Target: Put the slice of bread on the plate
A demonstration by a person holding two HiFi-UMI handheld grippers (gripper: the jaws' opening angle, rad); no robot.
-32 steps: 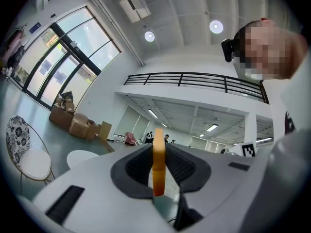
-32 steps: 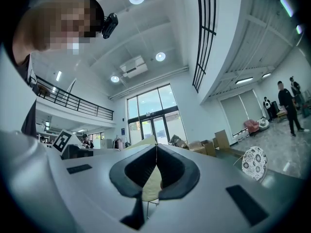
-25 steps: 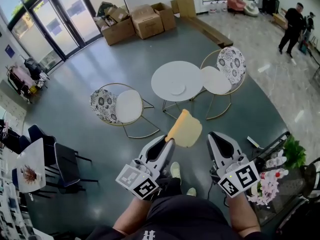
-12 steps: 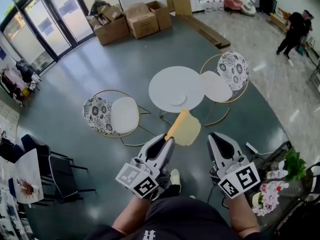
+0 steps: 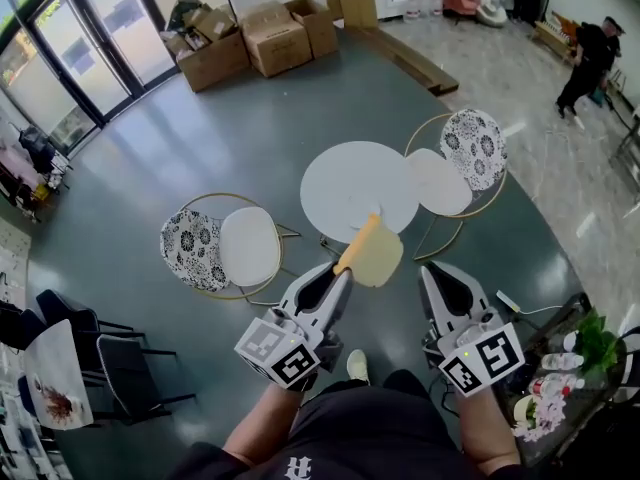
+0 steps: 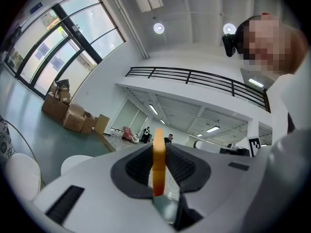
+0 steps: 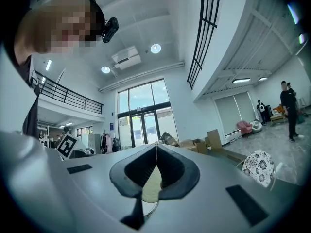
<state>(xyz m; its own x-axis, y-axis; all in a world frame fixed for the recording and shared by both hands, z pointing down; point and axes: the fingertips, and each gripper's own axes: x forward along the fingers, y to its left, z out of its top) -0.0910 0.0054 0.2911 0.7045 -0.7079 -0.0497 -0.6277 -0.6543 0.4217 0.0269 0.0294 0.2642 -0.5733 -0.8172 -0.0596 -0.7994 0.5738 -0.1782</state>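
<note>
Your left gripper point(image 5: 343, 273) is clamped on the lower edge of the slice of bread point(image 5: 372, 256), which stands out in the air ahead of the jaws. In the left gripper view its orange crust sits edge-on between the ribbed pads. From the head view, the slice overlaps the near edge of the round white table point(image 5: 345, 173). The plate point(image 5: 358, 205) shows only as a faint pale disc on the tabletop near that edge, partly behind the bread. Your right gripper point(image 5: 432, 271) has its jaws together at the tips, with nothing between them. A chair with a white seat point(image 5: 248, 246) stands on the left of the table. Cardboard boxes point(image 5: 278, 36) sit far off by the glass doors, and their contents are too small to tell.
</note>
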